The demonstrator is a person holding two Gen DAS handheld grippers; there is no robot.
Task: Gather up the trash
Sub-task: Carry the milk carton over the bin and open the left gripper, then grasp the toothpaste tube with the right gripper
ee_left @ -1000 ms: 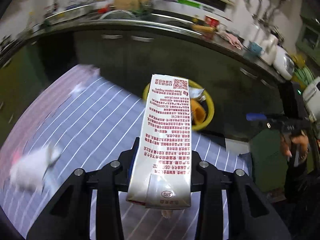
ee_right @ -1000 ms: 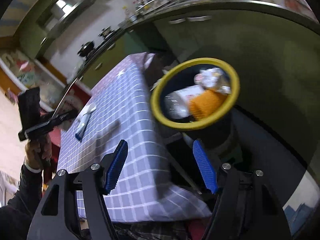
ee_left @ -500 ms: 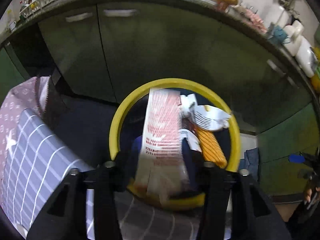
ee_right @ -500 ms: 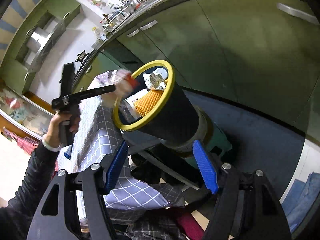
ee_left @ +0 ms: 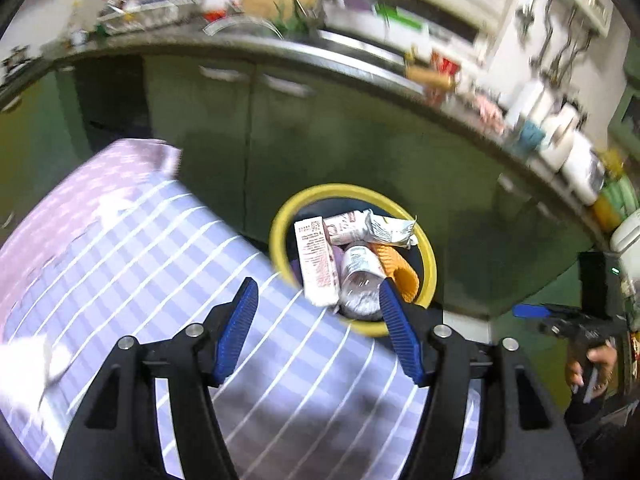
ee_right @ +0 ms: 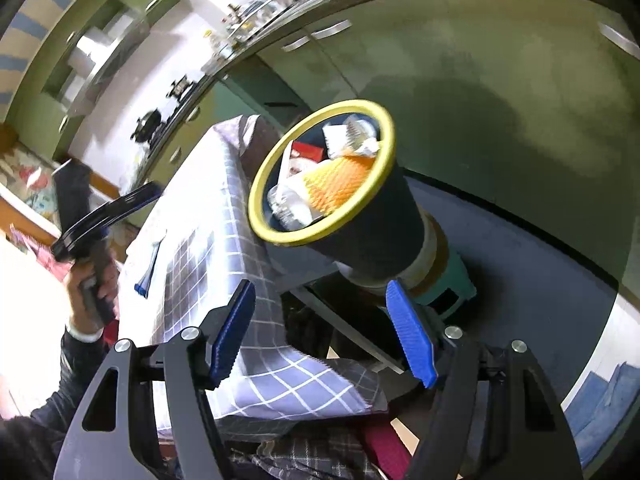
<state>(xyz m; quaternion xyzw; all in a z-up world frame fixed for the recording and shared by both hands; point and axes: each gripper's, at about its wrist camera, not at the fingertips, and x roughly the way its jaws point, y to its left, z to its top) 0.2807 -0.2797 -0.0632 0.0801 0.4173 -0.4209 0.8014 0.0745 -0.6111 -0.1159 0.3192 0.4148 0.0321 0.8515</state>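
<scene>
A black trash bin with a yellow rim (ee_left: 430, 268) (ee_right: 384, 168) stands beside the table. Inside it lie a white carton with red print (ee_left: 316, 264), a clear plastic bottle (ee_left: 360, 276), an orange ribbed item (ee_left: 398, 268) (ee_right: 340, 180) and crumpled wrappers (ee_left: 384, 228). My left gripper (ee_left: 318, 336) is open and empty above the table edge, short of the bin. My right gripper (ee_right: 322, 334) is open and empty, off the table's corner, facing the bin's side. A blurred white crumpled thing (ee_left: 24, 364) lies on the table at the far left.
The table wears a purple-grey checked cloth (ee_left: 140, 264) (ee_right: 208, 248). A blue-tipped white item (ee_right: 150, 264) lies on it. Green kitchen cabinets (ee_left: 320, 128) under a cluttered counter run behind the bin. The bin rests on a teal stool (ee_right: 448, 284).
My left gripper carried the carton over the bin, let it go into the bin, opened, and pulled back over the table. The right gripper stayed open.
</scene>
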